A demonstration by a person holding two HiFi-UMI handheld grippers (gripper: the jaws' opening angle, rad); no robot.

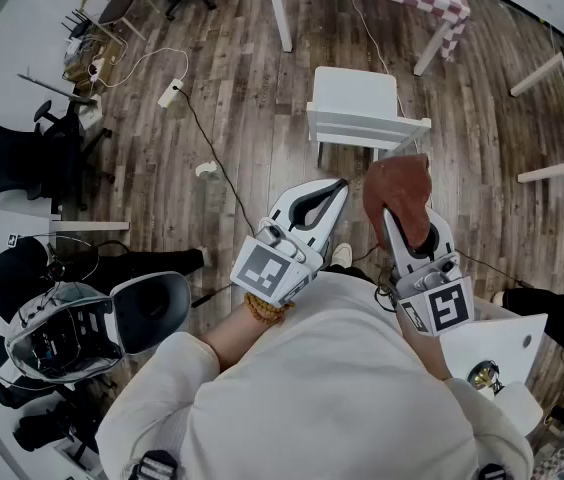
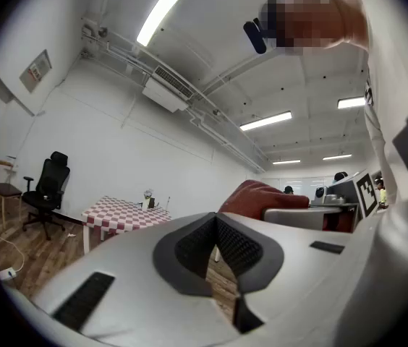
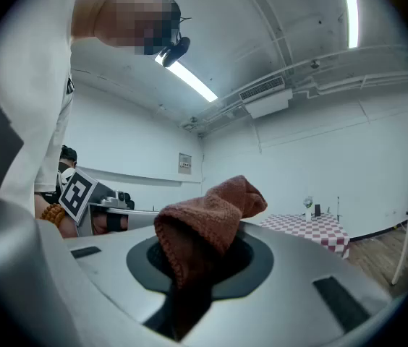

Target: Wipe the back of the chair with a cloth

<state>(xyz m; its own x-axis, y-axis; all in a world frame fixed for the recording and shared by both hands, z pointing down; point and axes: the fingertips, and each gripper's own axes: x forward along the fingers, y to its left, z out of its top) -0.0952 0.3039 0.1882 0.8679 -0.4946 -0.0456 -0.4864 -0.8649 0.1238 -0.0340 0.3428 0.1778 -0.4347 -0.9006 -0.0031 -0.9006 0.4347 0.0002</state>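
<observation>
Cloth (image 1: 398, 183) sits clamped in our right tongs (image 1: 390, 214), bunched upward, ready for the chair (image 1: 362, 108) beyond them; our left tongs (image 1: 339, 187), closed and empty, hang alongside.

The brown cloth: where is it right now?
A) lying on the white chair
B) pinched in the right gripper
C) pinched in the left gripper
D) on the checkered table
B: the brown cloth sticks up from between the jaws of the right gripper, which are shut on it. The left gripper has nothing between its jaws.
</observation>
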